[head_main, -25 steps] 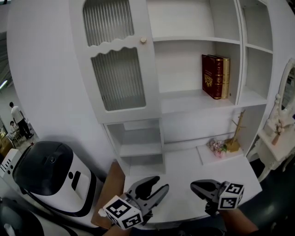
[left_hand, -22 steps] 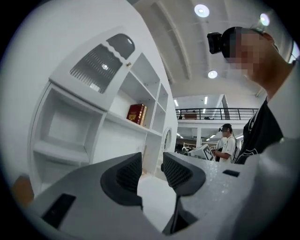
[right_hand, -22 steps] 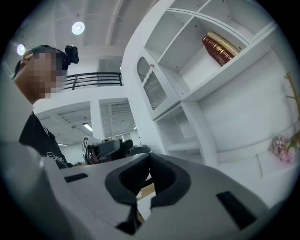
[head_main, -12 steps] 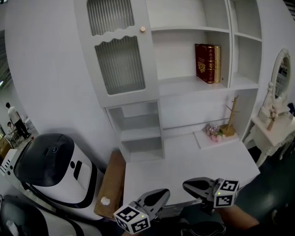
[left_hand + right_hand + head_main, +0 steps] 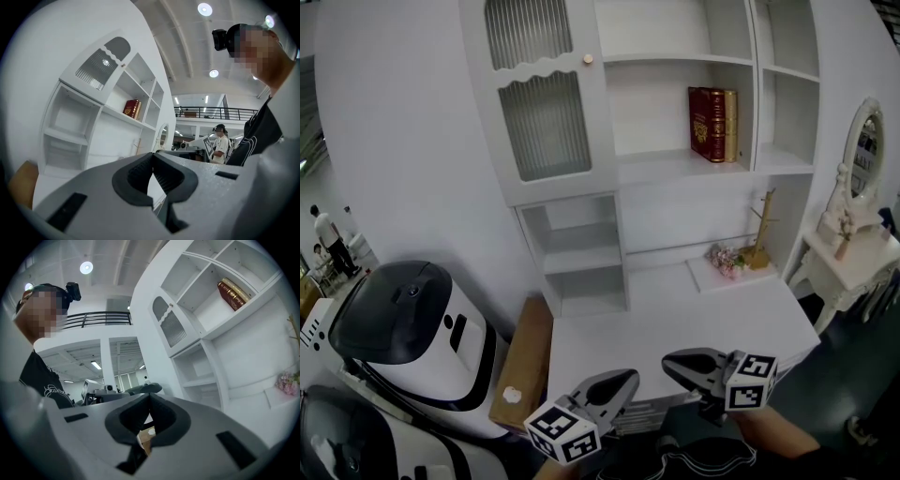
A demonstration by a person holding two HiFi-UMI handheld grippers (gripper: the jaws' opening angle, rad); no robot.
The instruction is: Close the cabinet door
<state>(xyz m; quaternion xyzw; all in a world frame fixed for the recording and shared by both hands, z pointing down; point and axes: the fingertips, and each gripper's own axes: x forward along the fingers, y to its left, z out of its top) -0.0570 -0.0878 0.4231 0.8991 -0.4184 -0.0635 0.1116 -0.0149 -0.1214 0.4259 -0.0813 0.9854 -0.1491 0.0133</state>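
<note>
**Cabinet door and gripper status**

The cabinet door point(image 5: 546, 122), with ribbed glazing, sits flush at the upper left of the white shelf unit point(image 5: 773, 94). Red books point(image 5: 711, 124) stand on a shelf to its right. Over the near edge of the white bench point(image 5: 675, 305), the left gripper point(image 5: 628, 377) has just closed its jaws on nothing. The right gripper point(image 5: 667, 359) also has its jaws together and holds nothing.

shelf point(image 5: 666, 169): red books point(image 5: 711, 124) upright | desk point(image 5: 675, 323): pink flowers point(image 5: 727, 260), wooden stand point(image 5: 761, 234) at back right
</note>
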